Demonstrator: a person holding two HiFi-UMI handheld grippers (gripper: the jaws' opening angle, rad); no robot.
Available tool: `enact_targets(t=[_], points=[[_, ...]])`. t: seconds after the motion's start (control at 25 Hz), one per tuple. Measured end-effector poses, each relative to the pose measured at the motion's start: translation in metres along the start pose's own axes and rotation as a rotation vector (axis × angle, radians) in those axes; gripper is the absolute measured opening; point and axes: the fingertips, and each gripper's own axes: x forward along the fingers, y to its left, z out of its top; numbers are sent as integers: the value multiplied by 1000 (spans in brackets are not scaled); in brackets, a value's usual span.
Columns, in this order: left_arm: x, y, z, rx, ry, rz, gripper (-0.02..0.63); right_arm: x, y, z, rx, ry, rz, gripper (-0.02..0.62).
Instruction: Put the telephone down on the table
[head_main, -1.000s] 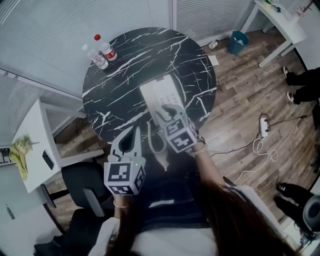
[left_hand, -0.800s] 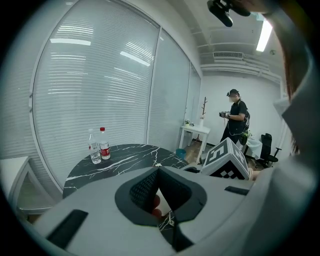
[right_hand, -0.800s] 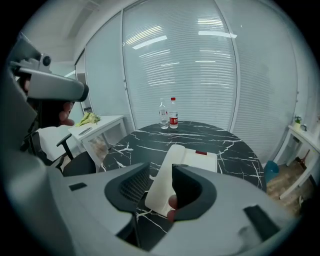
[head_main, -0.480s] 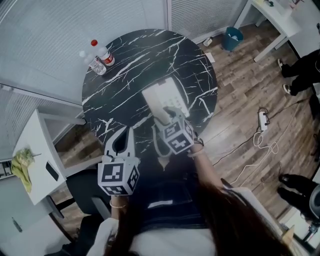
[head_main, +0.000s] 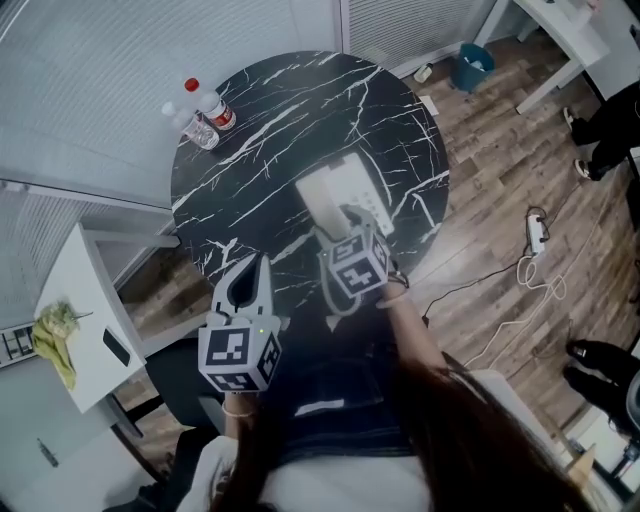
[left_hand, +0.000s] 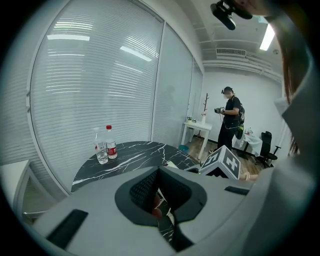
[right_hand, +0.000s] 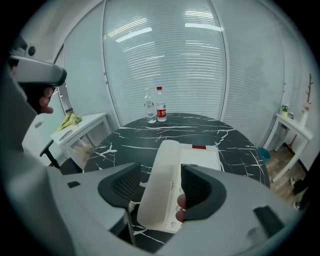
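A white telephone (head_main: 333, 188) lies on the round black marble table (head_main: 270, 130), towards its near right side. Its handset (right_hand: 159, 175) rests along the left of the phone body (right_hand: 202, 157). My right gripper (head_main: 350, 218) hangs just over the phone's near end. Its jaws are opening, with the handset between them and a gap at the left pad (right_hand: 121, 186). The phone's curly cord (head_main: 335, 298) loops off the near edge. My left gripper (head_main: 256, 265) hovers at the table's near edge, left of the phone, shut and holding nothing.
Two water bottles (head_main: 205, 108) stand at the table's far left rim. A white side table with a green cloth (head_main: 55, 328) is to the left. A blue bin (head_main: 474, 66), a power strip (head_main: 534, 232) and cables lie on the wood floor. A person in black (left_hand: 230, 121) stands far off.
The right gripper's jaws have spread apart around the handset, which now lies on the phone. The left gripper has hardly moved.
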Motion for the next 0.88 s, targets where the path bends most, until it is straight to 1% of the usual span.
enact_targets(t=[0.36,0.48,0.52,0.88], points=[[7,17,-1,13,41,1,2,19,-2,-2,12,21,-24,262],[10,21,-1,20,55,-1,2,25,-2,-5,29,28,-22,266],[11,22,-1,22,57,-3,2,27,-2,-6,37,31,-20,279],[12,27,-4,52,86,-10,2,39,1,-9,70,36,-32,279]])
